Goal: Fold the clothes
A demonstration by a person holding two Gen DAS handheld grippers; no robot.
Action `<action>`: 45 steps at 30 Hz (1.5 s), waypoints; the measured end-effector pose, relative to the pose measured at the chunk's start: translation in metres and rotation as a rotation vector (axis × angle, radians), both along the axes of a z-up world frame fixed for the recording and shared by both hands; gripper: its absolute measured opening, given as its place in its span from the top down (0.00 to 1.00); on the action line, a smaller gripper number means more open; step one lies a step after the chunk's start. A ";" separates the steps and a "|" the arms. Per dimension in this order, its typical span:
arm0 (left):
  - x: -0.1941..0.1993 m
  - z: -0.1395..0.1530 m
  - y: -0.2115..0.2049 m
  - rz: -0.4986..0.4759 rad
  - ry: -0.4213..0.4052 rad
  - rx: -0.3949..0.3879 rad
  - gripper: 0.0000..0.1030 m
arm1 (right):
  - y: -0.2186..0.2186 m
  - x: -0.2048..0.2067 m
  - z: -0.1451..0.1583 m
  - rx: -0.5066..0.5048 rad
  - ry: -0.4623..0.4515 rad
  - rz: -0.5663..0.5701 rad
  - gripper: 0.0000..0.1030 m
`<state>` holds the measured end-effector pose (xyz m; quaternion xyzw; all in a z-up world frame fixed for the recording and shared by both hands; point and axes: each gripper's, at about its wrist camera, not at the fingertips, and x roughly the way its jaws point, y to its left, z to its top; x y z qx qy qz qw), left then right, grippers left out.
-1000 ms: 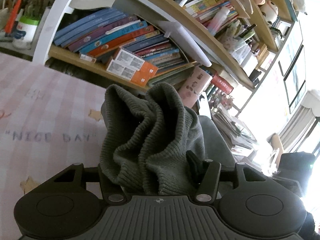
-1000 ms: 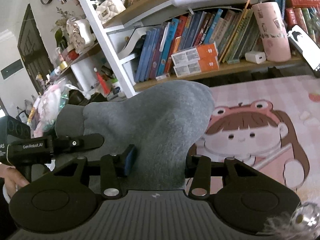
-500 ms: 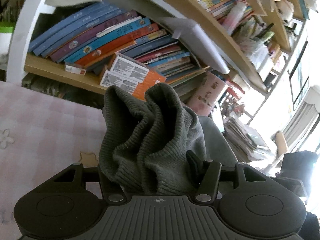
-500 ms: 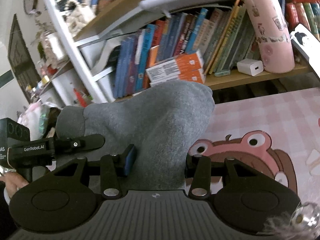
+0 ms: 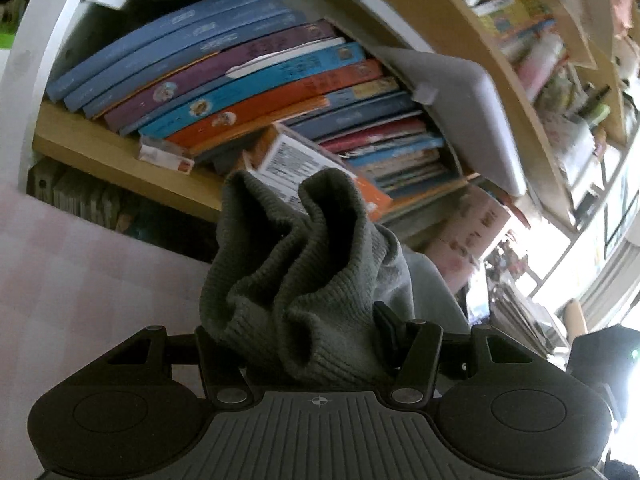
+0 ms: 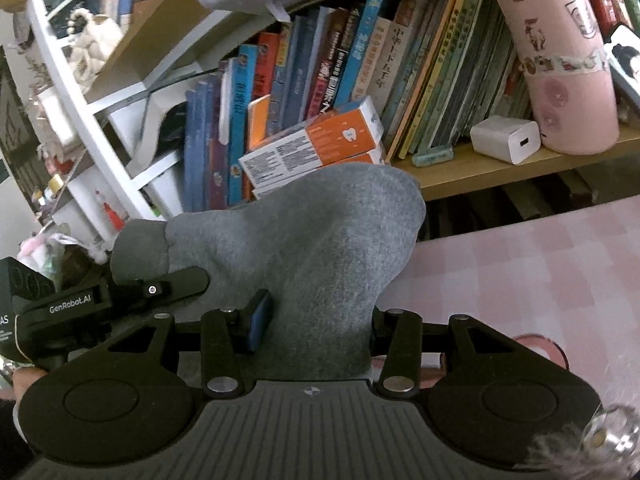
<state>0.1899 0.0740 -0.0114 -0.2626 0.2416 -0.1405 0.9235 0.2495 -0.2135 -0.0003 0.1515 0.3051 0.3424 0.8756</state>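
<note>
Left gripper [image 5: 296, 344] pinched a bunched ribbed cuff [image 5: 292, 280] of the grey sweatshirt [image 6: 288, 248]; right gripper [image 6: 308, 336] clamped on a smooth fleece edge. Garment hung between both, raised over the pink checked mat [image 6: 540, 272], probably to carry one edge over for a fold. Behind, wooden shelf [image 6: 500, 168] held books [image 6: 320, 92], orange boxes [image 6: 320, 144], white charger [image 6: 506, 140], pink tumbler [image 6: 556, 60].
</note>
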 end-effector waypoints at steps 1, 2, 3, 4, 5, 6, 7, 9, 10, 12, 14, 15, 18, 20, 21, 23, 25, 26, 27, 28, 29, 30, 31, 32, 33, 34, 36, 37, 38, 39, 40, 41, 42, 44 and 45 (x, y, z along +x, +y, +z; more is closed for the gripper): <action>0.004 -0.002 0.001 0.001 0.006 -0.002 0.45 | 0.001 0.004 -0.002 0.000 0.007 -0.004 0.59; 0.008 -0.005 0.001 0.002 0.013 -0.005 0.45 | 0.002 0.008 -0.004 0.001 0.015 -0.008 0.59; 0.011 -0.007 0.002 0.001 0.023 -0.006 0.45 | 0.002 0.012 -0.007 0.004 0.028 -0.012 0.59; 0.013 -0.011 0.003 0.001 0.036 -0.007 0.44 | 0.002 0.015 -0.011 0.007 0.041 -0.016 0.58; 0.015 -0.014 0.004 0.000 0.045 -0.011 0.42 | 0.001 0.018 -0.014 0.012 0.053 -0.019 0.57; 0.016 -0.017 0.005 0.001 0.052 -0.019 0.40 | -0.001 0.020 -0.016 0.026 0.062 -0.019 0.56; 0.017 -0.019 0.007 0.001 0.055 -0.029 0.39 | -0.003 0.021 -0.018 0.042 0.071 -0.018 0.56; 0.015 -0.021 0.008 0.011 0.046 -0.031 0.34 | -0.004 0.021 -0.019 0.056 0.075 -0.027 0.49; 0.013 -0.021 0.007 0.020 0.038 -0.017 0.28 | -0.005 0.021 -0.020 0.057 0.072 -0.036 0.46; 0.007 -0.018 0.004 0.034 0.014 0.037 0.20 | -0.005 0.016 -0.019 0.035 0.047 -0.066 0.21; 0.000 -0.014 0.000 0.042 -0.011 0.086 0.16 | -0.009 0.010 -0.016 0.030 0.013 -0.084 0.18; -0.005 -0.012 -0.001 0.040 -0.024 0.099 0.14 | -0.012 0.006 -0.015 0.039 0.002 -0.087 0.16; -0.023 -0.006 -0.006 0.036 -0.057 0.143 0.10 | -0.023 -0.008 -0.011 0.069 -0.017 -0.102 0.14; -0.036 -0.003 -0.012 0.038 -0.075 0.172 0.10 | -0.027 -0.019 -0.008 0.066 -0.033 -0.123 0.14; -0.042 -0.001 -0.014 0.040 -0.084 0.181 0.09 | -0.028 -0.025 -0.007 0.062 -0.041 -0.133 0.13; -0.054 0.001 -0.016 0.050 -0.096 0.184 0.08 | -0.030 -0.036 -0.005 0.058 -0.050 -0.146 0.13; -0.067 0.003 -0.017 0.061 -0.099 0.172 0.08 | -0.030 -0.049 -0.004 0.053 -0.053 -0.155 0.13; -0.072 0.003 -0.018 0.065 -0.099 0.168 0.08 | -0.029 -0.056 -0.004 0.049 -0.054 -0.155 0.13; -0.078 0.004 -0.019 0.070 -0.101 0.166 0.08 | -0.027 -0.063 -0.004 0.045 -0.055 -0.155 0.13; -0.083 0.005 -0.020 0.075 -0.103 0.167 0.07 | -0.026 -0.071 -0.004 0.040 -0.057 -0.155 0.13; -0.089 0.006 -0.021 0.081 -0.107 0.168 0.07 | -0.024 -0.078 -0.003 0.030 -0.064 -0.153 0.13; -0.095 0.006 -0.022 0.088 -0.112 0.169 0.07 | -0.022 -0.085 -0.003 0.015 -0.075 -0.153 0.12; -0.101 0.007 -0.023 0.100 -0.114 0.173 0.07 | -0.020 -0.093 -0.002 0.001 -0.085 -0.153 0.12; -0.107 0.008 -0.025 0.117 -0.115 0.181 0.07 | -0.018 -0.100 -0.001 -0.015 -0.097 -0.154 0.12; -0.112 0.009 -0.026 0.133 -0.116 0.189 0.07 | -0.015 -0.109 0.000 -0.039 -0.112 -0.154 0.12; -0.118 0.010 -0.028 0.149 -0.116 0.200 0.07 | -0.012 -0.116 0.000 -0.064 -0.126 -0.156 0.12; -0.126 0.011 -0.031 0.176 -0.109 0.229 0.07 | -0.007 -0.129 0.001 -0.114 -0.152 -0.160 0.11; -0.130 0.011 -0.033 0.180 -0.105 0.245 0.06 | -0.005 -0.135 0.000 -0.137 -0.163 -0.161 0.11; -0.133 0.012 -0.036 0.185 -0.101 0.261 0.06 | -0.004 -0.141 0.000 -0.156 -0.169 -0.161 0.11; -0.136 0.012 -0.038 0.187 -0.099 0.277 0.06 | -0.002 -0.146 0.000 -0.170 -0.169 -0.160 0.10; -0.139 0.013 -0.041 0.184 -0.100 0.290 0.06 | -0.002 -0.149 -0.001 -0.175 -0.167 -0.160 0.10; -0.142 0.013 -0.044 0.181 -0.102 0.304 0.06 | -0.002 -0.153 -0.001 -0.180 -0.166 -0.160 0.09; -0.145 0.014 -0.046 0.178 -0.103 0.318 0.06 | -0.003 -0.156 -0.001 -0.185 -0.168 -0.165 0.09; -0.150 0.015 -0.051 0.172 -0.110 0.339 0.05 | -0.003 -0.163 0.000 -0.199 -0.179 -0.178 0.09; -0.152 0.015 -0.053 0.169 -0.115 0.348 0.04 | -0.004 -0.166 0.001 -0.208 -0.191 -0.189 0.09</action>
